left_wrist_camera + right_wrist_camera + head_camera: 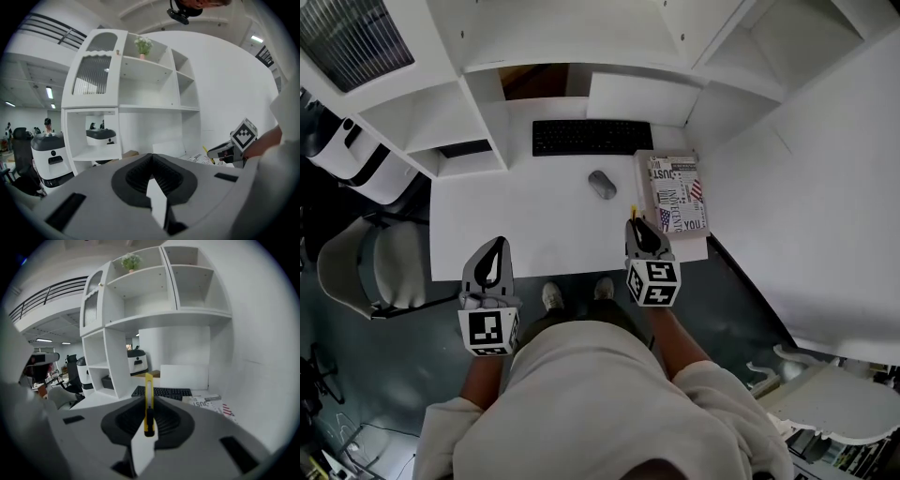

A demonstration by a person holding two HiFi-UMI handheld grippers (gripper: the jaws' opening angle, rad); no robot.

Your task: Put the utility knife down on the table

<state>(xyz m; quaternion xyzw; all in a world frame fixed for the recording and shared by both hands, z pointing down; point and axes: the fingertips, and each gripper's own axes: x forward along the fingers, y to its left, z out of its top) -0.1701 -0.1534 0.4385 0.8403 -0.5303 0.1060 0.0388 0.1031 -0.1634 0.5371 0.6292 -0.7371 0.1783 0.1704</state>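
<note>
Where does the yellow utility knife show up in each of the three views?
Head view: utility knife sticks out of the right gripper, right of centre.
Left gripper view: small yellow sliver at the right.
Right gripper view: dead centre, clamped between the jaws.
Shared landmark: printed box.

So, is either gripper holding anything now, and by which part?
The right gripper holds the yellow knife by its back end. The left gripper is shut on nothing.
</note>
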